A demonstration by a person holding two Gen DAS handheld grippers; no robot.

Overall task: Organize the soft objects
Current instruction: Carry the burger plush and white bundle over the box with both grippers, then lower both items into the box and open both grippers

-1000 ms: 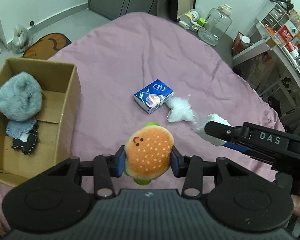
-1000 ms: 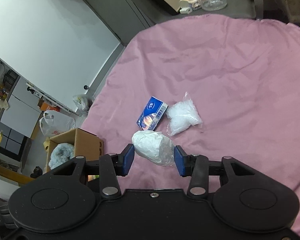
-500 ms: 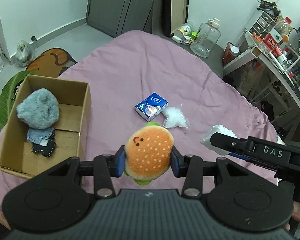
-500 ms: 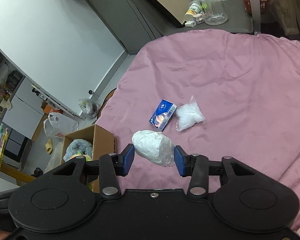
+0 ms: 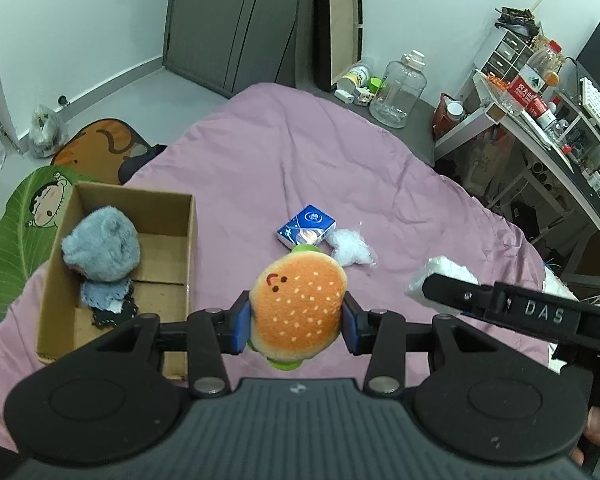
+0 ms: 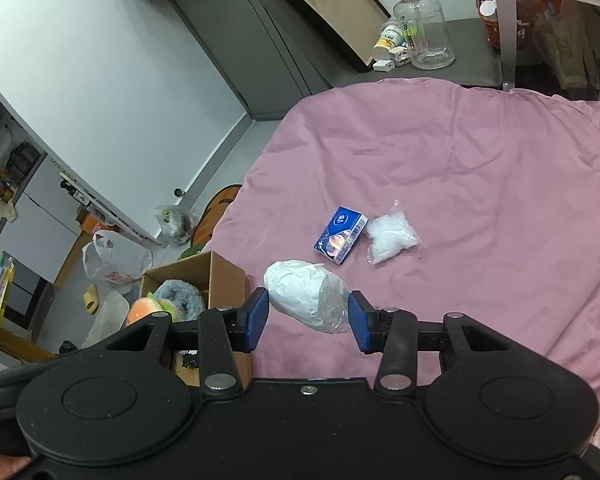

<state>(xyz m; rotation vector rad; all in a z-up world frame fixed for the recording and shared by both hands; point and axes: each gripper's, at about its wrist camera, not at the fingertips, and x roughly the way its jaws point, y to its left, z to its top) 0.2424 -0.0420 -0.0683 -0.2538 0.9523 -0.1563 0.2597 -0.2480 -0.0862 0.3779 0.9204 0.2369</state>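
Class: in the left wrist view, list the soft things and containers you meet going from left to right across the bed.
Cardboard box → burger plush in the left gripper → clear plastic bag → white wrapped bundle in the right gripper.

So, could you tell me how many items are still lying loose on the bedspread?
2: the blue pack mid-bed and the clear bag touching its right side. Gripper bodies may hide others nearer the cameras.
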